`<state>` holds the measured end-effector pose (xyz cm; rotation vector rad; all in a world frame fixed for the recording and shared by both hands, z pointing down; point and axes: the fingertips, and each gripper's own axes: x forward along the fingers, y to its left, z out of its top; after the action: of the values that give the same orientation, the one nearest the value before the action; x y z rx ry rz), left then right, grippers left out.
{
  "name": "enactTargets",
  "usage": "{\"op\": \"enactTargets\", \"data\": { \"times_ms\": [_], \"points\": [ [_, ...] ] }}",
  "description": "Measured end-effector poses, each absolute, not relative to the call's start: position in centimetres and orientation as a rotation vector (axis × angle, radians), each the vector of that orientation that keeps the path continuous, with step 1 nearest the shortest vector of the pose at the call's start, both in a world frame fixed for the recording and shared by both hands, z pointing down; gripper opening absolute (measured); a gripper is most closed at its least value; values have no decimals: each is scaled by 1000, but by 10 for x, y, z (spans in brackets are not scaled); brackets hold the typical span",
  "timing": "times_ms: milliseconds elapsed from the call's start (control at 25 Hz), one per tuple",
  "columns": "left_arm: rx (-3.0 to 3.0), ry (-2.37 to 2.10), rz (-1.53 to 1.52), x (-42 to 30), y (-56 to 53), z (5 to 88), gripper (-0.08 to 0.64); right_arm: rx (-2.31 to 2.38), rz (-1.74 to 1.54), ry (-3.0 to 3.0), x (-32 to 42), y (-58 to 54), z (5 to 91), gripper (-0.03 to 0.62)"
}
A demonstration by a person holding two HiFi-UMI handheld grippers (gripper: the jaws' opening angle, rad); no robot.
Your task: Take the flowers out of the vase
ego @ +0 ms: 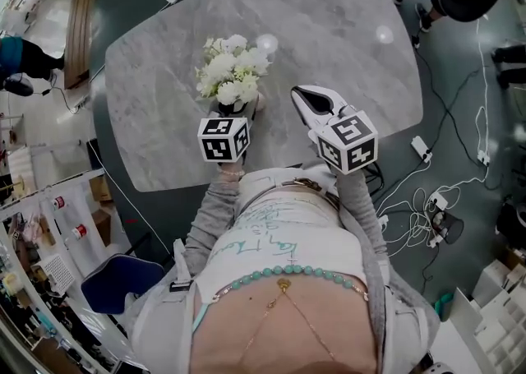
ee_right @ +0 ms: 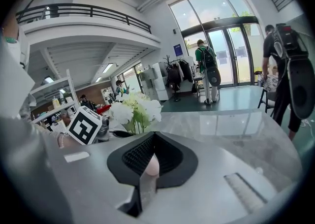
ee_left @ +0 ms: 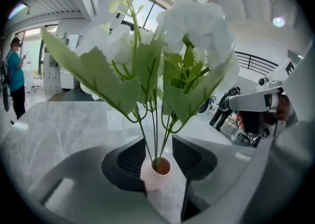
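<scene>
Step in hand: vase secured, pull not yet begun. All the flowers (ego: 233, 76) sit in the vase (ee_left: 156, 174). Thin green stems go down into its mouth, and the white heads and broad leaves spread above it.

Left hand-held gripper (ee_left: 156, 148): jaws apart by the width of the vase, one ribbed pad on each side, close in on the neck. I read this as a clamp on the vase, holding it down on the marble surface (ego: 329, 27).

Right hand-held gripper (ee_right: 153, 138): to the right of the vase, near but clear of it. Jaws drawn together. A small pale pink bit shows at the seam between the pads; cannot tell what it is. No part of the flowers is in it.

Next move, my reading: the right jaws must part, swing in toward the vase, and close on the bunched stems just above its mouth, under the leaves. Then a straight lift along the stems, with the left pinning the vase. The stems are thin and few, so a grip on leaves or heads would likely slip or tear.
</scene>
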<state>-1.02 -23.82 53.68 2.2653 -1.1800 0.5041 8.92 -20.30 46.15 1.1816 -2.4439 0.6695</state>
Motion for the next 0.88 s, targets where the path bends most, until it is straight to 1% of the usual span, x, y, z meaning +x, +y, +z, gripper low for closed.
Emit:
{"op": "enactTargets", "data": {
  "times_ms": [400, 560, 760, 880],
  "points": [
    [2294, -1174, 504, -2, -251, 536, 158, 1272, 696, -2396, 111, -196, 462, 28],
    [2312, -1177, 503, 0, -251, 534, 102, 1284, 699, -2388, 115, -194, 463, 28],
    [2336, -1189, 524, 2, -250, 535, 57, 1269, 698, -2396, 117, -194, 465, 28],
    [2348, -1188, 534, 2, -248, 534, 45, 1256, 696, -2398, 115, -194, 465, 28]
  ]
}}
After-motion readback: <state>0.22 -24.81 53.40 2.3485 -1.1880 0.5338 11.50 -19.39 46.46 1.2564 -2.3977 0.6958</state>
